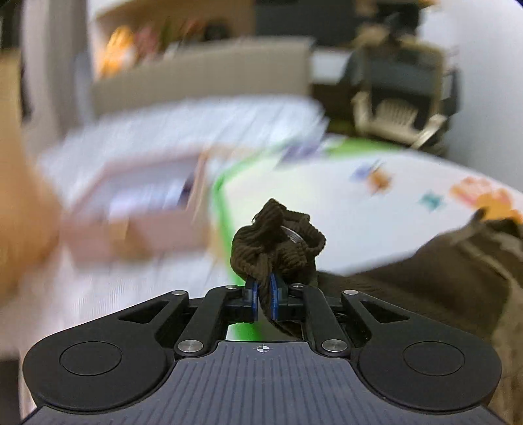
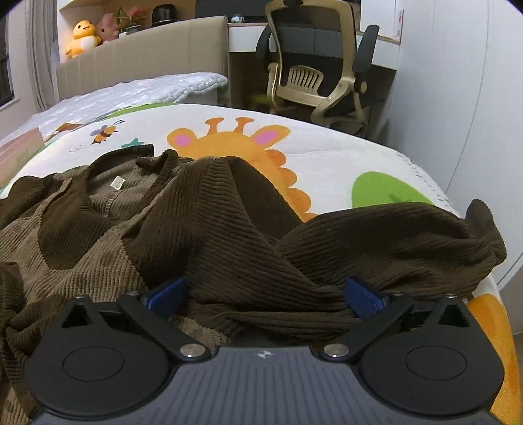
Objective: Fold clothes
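the left gripper (image 1: 264,296) pinches a bunched fold of a brown corduroy garment (image 2: 209,229) between nearly closed blue pads. the right gripper (image 2: 264,294) stands wide open, gripping nothing, over the garment lying rumpled on a cartoon-print bed cover (image 2: 343,153).

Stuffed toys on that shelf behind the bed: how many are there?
2: a yellow plush duck at the left, and a pink plush toy just right of it. More may sit hidden beyond the frame.
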A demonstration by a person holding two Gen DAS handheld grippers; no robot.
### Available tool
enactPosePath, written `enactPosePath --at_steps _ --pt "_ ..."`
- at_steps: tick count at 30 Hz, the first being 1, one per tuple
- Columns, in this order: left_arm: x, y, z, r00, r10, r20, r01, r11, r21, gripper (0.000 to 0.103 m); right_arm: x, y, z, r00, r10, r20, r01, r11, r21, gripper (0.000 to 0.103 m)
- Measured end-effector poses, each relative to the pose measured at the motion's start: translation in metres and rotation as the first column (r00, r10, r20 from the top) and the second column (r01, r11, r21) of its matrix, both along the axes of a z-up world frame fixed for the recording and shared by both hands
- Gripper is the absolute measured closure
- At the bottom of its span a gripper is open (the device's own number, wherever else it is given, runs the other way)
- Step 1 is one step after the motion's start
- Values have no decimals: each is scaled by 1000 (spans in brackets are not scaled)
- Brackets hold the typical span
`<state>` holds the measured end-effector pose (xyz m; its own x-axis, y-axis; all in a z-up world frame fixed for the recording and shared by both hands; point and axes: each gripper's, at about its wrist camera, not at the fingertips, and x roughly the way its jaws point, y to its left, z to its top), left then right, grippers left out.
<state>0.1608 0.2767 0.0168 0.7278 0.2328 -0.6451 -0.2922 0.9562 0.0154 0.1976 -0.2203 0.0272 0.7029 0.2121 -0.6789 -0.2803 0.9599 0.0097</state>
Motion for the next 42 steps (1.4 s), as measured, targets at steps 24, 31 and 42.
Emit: enactPosePath --at_steps 24,31,42 --pt "100 -123 -33 920 -373 116 331 588 -738 15 53 58 17 959 273 -82 -239 927 290 6" --pt "112 -115 -53 935 -340 100 292 578 -762 10 40 54 14 960 280 -18 -276 954 116 8" --pt "158 -108 -46 942 -277 192 310 491 -814 7 94 71 26 943 329 -48 -287 879 381 6"
